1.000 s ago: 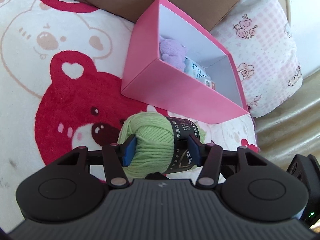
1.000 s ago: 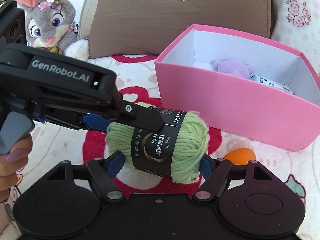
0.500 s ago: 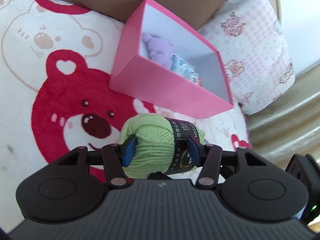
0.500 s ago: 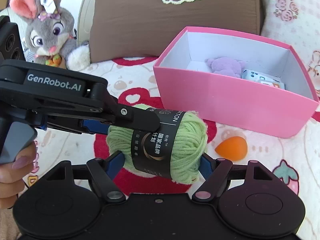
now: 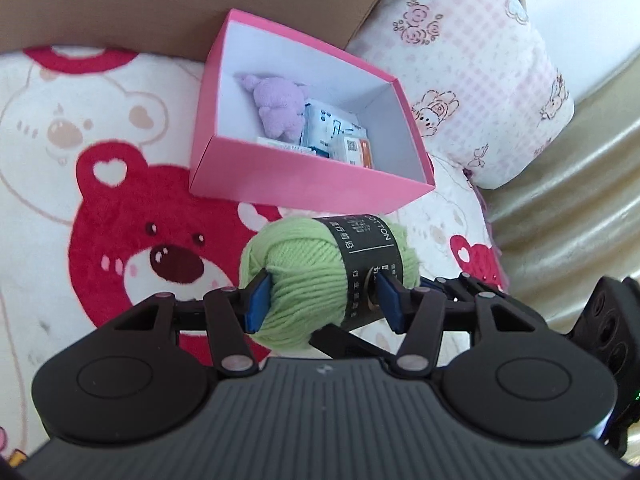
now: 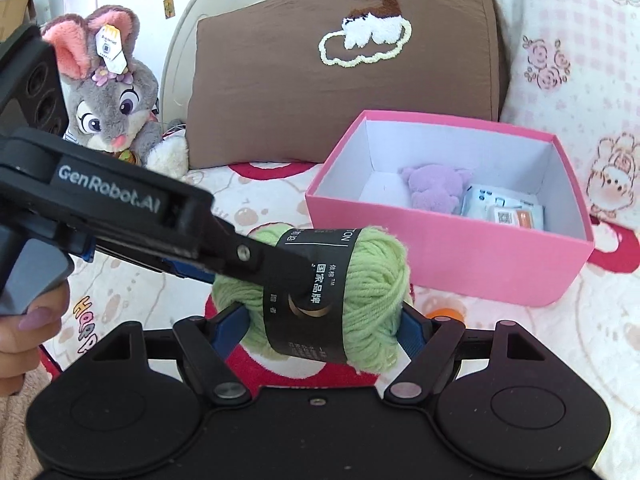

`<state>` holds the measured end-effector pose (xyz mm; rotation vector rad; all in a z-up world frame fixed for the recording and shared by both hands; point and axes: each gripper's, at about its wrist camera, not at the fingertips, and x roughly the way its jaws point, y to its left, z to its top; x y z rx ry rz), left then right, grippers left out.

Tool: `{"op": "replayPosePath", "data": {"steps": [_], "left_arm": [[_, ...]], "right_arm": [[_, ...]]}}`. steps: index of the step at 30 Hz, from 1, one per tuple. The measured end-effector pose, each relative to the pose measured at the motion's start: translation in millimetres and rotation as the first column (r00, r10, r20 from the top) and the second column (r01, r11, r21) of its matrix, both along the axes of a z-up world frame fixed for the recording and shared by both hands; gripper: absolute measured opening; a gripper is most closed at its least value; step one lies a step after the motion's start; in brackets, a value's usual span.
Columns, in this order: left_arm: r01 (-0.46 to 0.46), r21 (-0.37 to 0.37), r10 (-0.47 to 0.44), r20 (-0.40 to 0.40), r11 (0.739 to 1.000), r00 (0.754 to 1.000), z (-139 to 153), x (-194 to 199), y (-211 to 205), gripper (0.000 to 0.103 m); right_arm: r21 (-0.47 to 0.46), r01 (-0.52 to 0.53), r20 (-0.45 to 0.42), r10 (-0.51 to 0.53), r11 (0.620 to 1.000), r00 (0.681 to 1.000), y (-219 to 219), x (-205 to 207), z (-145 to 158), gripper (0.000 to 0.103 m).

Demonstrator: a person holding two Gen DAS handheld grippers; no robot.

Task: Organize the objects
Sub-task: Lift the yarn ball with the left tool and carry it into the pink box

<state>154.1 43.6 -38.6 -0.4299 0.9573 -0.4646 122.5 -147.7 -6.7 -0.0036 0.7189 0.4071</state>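
Observation:
A green yarn ball (image 5: 304, 276) with a black label is held in the air by both grippers at once. My left gripper (image 5: 320, 300) is shut on the yarn ball, its blue pads pressing both ends. My right gripper (image 6: 320, 328) is shut on the same yarn ball (image 6: 360, 280) from the other side. The left gripper's arm (image 6: 120, 208) crosses the right wrist view. The open pink box (image 5: 280, 184) lies ahead on the bear blanket and also shows in the right wrist view (image 6: 440, 248). It holds a purple plush (image 5: 280, 104) and small packets (image 5: 340, 136).
A brown cushion (image 6: 340, 72) stands behind the box. A pink checked pillow (image 5: 472, 72) is to its right. A grey bunny plush (image 6: 108, 92) sits at the back left. An orange egg-shaped thing (image 6: 444, 314) lies on the blanket, partly hidden by the yarn.
Both grippers have lifted the yarn ball higher above the blanket. The inside of the pink box now shows more fully from above.

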Motion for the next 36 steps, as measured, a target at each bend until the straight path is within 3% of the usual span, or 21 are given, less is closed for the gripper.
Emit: {"op": "replayPosePath", "data": {"steps": [10,13,21,28,33,36], "left_arm": [[0.006,-0.001,-0.006,0.067,1.0,0.998,48,10,-1,0.056],[0.009,0.015,-0.009,0.043,1.0,0.999,69,21,-5,0.057],[0.01,-0.009,-0.009,0.119,1.0,0.993,106,44,-13,0.057],[-0.022,0.054,0.014,0.144,0.998,0.989,108,82,-30,0.061],[-0.047,0.01,0.045,0.127,0.999,0.991,83,105,-28,0.061],[-0.045,0.025,0.041,0.135,0.999,0.99,69,113,-30,0.061]], "right_arm": [[0.014,0.016,0.089,-0.017,1.0,0.996,-3,4,43,0.081],[0.005,0.01,0.122,-0.011,1.0,0.993,-3,9,59,0.081],[0.012,0.051,0.19,-0.052,0.999,0.98,-14,29,91,0.081],[0.027,0.086,0.142,-0.089,0.996,0.986,-23,78,91,0.081],[0.047,0.08,0.117,-0.085,0.996,0.989,-31,104,72,0.08],[0.073,0.081,0.139,-0.091,0.994,0.986,-32,108,54,0.08]]}}
